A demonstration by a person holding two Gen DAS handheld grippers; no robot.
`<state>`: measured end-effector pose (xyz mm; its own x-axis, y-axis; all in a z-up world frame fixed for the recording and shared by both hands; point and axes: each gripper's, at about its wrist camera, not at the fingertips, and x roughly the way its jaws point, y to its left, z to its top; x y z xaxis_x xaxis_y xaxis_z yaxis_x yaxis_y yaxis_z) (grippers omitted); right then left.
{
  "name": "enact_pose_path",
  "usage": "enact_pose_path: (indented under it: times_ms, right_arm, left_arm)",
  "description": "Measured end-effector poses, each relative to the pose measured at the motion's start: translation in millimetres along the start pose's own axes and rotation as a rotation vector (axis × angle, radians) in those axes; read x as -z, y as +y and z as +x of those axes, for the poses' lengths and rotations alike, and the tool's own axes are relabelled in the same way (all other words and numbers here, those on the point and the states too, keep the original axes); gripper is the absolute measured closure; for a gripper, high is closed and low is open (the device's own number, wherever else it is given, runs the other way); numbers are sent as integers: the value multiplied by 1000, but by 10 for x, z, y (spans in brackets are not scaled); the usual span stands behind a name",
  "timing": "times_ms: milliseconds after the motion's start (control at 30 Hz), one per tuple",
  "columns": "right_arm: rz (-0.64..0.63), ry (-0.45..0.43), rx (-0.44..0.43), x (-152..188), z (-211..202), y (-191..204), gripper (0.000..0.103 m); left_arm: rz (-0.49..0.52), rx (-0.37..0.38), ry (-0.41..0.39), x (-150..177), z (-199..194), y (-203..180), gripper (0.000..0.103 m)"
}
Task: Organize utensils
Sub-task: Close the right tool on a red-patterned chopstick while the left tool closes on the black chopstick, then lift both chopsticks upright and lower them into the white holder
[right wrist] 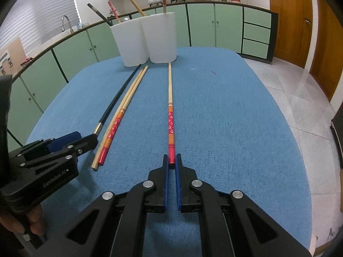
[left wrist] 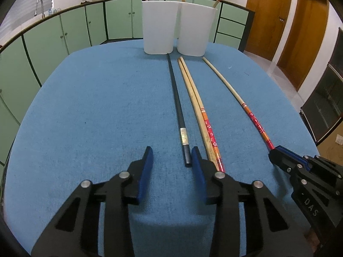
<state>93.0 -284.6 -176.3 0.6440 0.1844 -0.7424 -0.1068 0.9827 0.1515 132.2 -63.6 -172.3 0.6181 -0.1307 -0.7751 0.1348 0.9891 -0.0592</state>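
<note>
Several chopsticks lie lengthwise on the blue table (left wrist: 85,98). A black chopstick (left wrist: 177,102) lies with its near end between the fingers of my open left gripper (left wrist: 171,156). Beside it lie a plain wooden chopstick (left wrist: 193,98) and a red-handled chopstick (left wrist: 211,137). A second red-handled chopstick (right wrist: 170,115) lies apart to the right; my right gripper (right wrist: 172,160) is shut on its red end, low at the table. A white two-compartment holder (left wrist: 178,27) stands at the table's far edge with several chopsticks upright in it.
Green kitchen cabinets (left wrist: 64,34) with a sink tap (left wrist: 39,6) run behind the table. Wooden doors (left wrist: 300,32) are at the right. The tiled floor (right wrist: 300,98) shows past the table's right edge.
</note>
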Motion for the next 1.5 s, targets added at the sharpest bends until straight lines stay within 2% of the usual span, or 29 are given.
enact_pose_path:
  times_ms: [100,467,567,767,867,1167,1333,1500]
  right_arm:
    - [-1,0,3,6,-2,10,97]
    - [18,-1,-5,1,20,-9,97]
    - [34,-4,-13,6,14,-30,97]
    - [23,-26,-9,9,-101,-45,97]
    - [-5,-62,17,-34,-258,-56,97]
    - [-74,-208,51,-392,-859,-74,97]
    - [-64,-277,15,-633,-1123,-118,97]
    - [-42,-324,-23,-881,-1272,-152,97]
  left_arm:
    - [12,4,0,1,2,-27,76]
    - [-9,-7,-1,-1,10,-48,77]
    - [-16,7,-4,0,-2,-53,97]
    - [-34,28,3,6,-81,11,97]
    - [-16,8,-33,-6,-234,31,97]
    - [26,-15,-224,-311,-946,69,97]
    - [20,2,-296,-544,-1173,97,97]
    - [8,29,-333,-796,-1270,109,97]
